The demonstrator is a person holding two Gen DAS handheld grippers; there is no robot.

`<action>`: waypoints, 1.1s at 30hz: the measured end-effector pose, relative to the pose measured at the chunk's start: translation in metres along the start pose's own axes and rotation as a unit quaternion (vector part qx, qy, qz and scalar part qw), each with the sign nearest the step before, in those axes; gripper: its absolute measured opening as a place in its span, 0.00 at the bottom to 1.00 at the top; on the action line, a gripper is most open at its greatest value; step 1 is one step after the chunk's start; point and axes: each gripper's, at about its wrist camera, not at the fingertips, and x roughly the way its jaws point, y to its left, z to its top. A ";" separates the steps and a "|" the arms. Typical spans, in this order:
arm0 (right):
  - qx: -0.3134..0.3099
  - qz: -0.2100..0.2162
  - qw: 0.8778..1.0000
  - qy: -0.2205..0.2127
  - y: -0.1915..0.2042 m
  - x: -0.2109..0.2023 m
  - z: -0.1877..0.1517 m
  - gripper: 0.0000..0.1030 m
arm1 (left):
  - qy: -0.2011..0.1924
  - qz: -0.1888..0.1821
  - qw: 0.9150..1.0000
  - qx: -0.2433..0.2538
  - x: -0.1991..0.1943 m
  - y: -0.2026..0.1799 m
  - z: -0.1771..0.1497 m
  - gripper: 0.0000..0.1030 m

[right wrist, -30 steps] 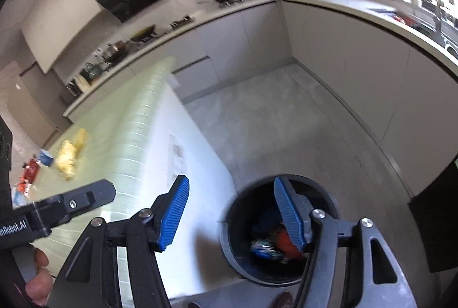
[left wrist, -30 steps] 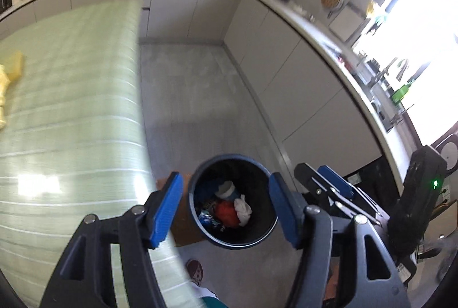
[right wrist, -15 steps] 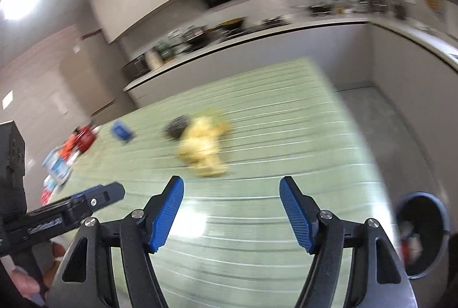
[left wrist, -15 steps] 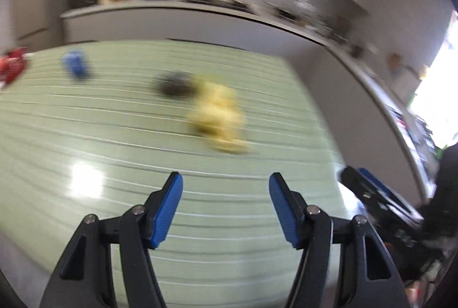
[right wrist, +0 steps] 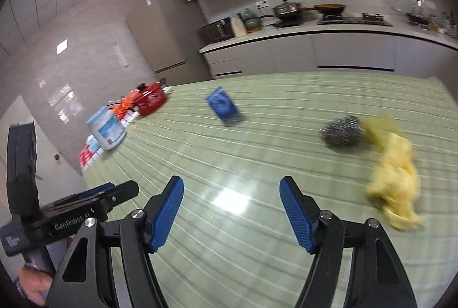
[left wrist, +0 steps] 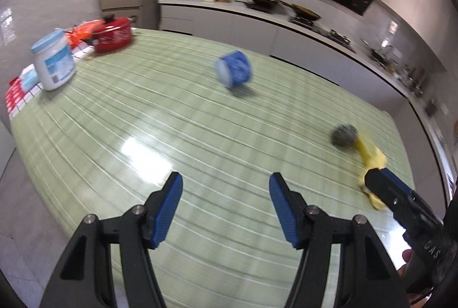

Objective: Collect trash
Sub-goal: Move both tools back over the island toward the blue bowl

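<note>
Looking across the green table (right wrist: 257,265), both grippers are spread and empty, and the yellow crumpled trash (right wrist: 395,173) sits ahead-right of the right gripper (right wrist: 232,210), way nearer it than the left gripper (left wrist: 226,210).

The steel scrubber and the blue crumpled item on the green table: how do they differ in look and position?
The steel scrubber is a grey, metallic wiry ball; the blue crumpled item is solid blue and blocky. The scrubber lies right beside the yellow cloth, perhaps touching it; the blue item lies alone, farther back toward the red pot. Both rest on the green table, untouched by either tool.
</note>
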 end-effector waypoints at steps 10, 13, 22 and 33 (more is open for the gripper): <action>-0.032 -0.046 0.998 0.014 0.044 0.110 0.052 0.77 | 0.009 -0.021 1.000 0.008 0.058 0.063 0.064 0.62; -0.015 -0.064 0.998 0.015 0.054 0.146 0.065 0.81 | 0.019 -0.037 0.999 0.024 0.080 0.080 0.090 0.62; 0.042 -0.093 0.994 0.034 0.058 0.229 0.088 0.82 | 0.036 -0.061 0.996 0.046 0.126 0.107 0.133 0.62; 0.056 -0.133 0.989 0.028 0.048 0.260 0.108 0.82 | 0.061 -0.088 0.992 0.063 0.172 0.107 0.165 0.62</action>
